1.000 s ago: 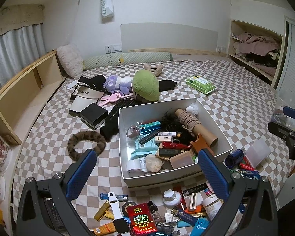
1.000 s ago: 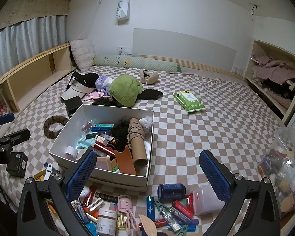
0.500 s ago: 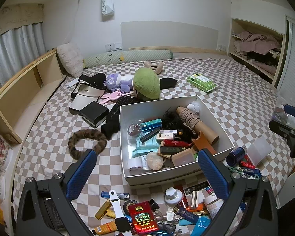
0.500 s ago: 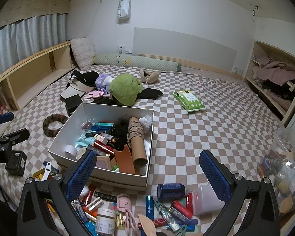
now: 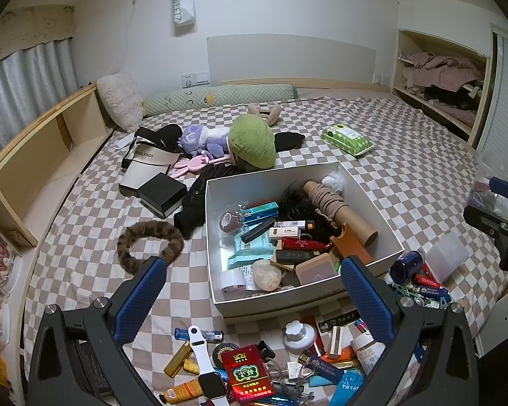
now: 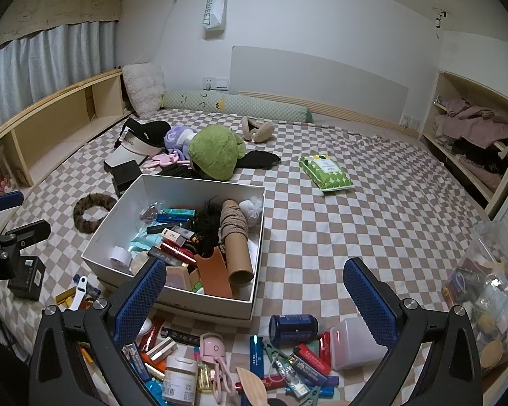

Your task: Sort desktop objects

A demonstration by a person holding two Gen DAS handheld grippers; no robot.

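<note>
A white box (image 5: pixel 372 199) (image 6: pixel 111 220) sits on the checkered bed, holding a cardboard tube (image 5: pixel 338 209), lipsticks, packets and several small items. A heap of small objects lies at the near edge: a red cigarette pack (image 5: pixel 246 374), a smartwatch (image 5: pixel 209 379), a white jar (image 6: pixel 179 377), a blue can (image 6: pixel 293 325) and a clear plastic box (image 6: pixel 352 343). My left gripper (image 5: pixel 250 299) is open and empty above the heap, in front of the box. My right gripper (image 6: pixel 254 299) is open and empty, above the heap's right part.
A green plush (image 5: pixel 252 142), purple toy (image 5: pixel 199 138), visor cap (image 5: pixel 149 157), black case (image 5: pixel 162 194), brown scrunchie (image 5: pixel 149 243) and green wipes pack (image 5: pixel 347 140) lie on the bed. Wooden shelves run along the left and right. A clear bag (image 6: pixel 491 301) stands at the right.
Both grippers have drifted slightly back and up; the box and heap appear a little lower and farther. Nothing was taken or released.
</note>
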